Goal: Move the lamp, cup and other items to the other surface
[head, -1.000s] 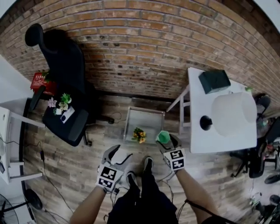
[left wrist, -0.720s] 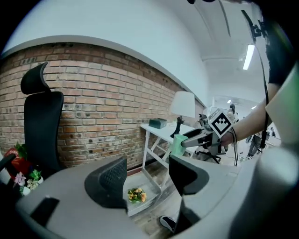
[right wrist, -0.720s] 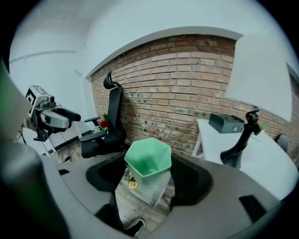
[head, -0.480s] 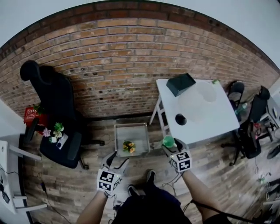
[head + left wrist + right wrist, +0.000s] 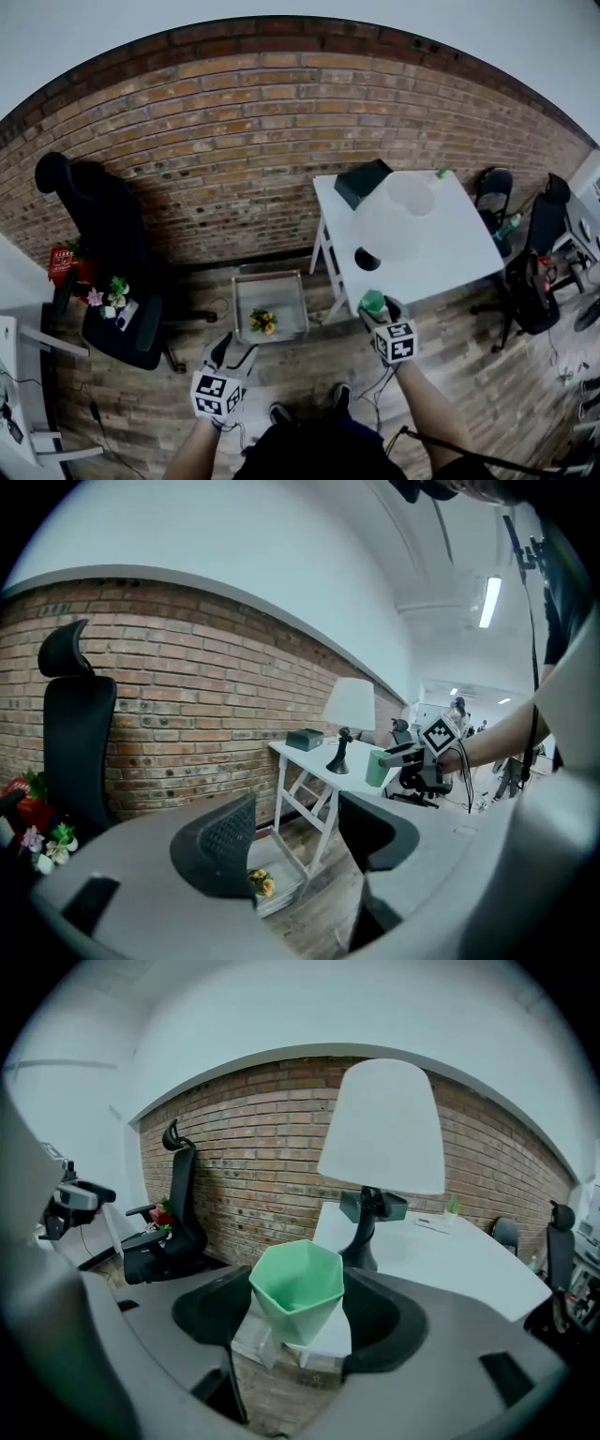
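Presently, a green cup (image 5: 298, 1290) is held upright between the jaws of the right gripper (image 5: 379, 309), which are closed against its faceted sides. The cup is carried in the air just beside the near edge of a white table (image 5: 450, 246) and is not set down on it. On that table a lamp (image 5: 392, 220) with a white shade is seen standing, its black base close to the near edge. A dark box (image 5: 361, 182) lies at the far corner by the brick wall. The left gripper (image 5: 234, 350) is held lower and to the left, above the wooden floor. Its jaws are spread wide and nothing is found between them. A low tray (image 5: 281, 298) with yellow flowers (image 5: 262, 322) is seen on the floor beside the table. A black chair (image 5: 103, 234) stands well apart at the left.
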Motion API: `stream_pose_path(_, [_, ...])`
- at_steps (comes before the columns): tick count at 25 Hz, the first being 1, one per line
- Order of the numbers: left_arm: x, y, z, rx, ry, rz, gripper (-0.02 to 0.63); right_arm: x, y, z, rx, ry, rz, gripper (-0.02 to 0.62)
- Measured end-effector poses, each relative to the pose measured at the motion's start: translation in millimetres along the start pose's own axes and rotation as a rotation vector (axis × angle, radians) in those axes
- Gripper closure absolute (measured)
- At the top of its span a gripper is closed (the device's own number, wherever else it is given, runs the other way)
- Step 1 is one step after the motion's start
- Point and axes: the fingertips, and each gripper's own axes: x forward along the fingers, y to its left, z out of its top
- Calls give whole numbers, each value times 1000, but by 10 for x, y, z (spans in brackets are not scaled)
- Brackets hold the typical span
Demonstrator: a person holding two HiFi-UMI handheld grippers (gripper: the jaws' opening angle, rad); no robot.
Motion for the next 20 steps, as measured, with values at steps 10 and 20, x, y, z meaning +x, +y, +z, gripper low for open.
stream_pose_path(10, [430,-569,204,-5,20,95,339,10,-1044,-176,6,-3,10,284])
stream_pose_path(20, [800,-1059,275,-9,36,161,342,211,-2099,-292,23,-13,-19,284])
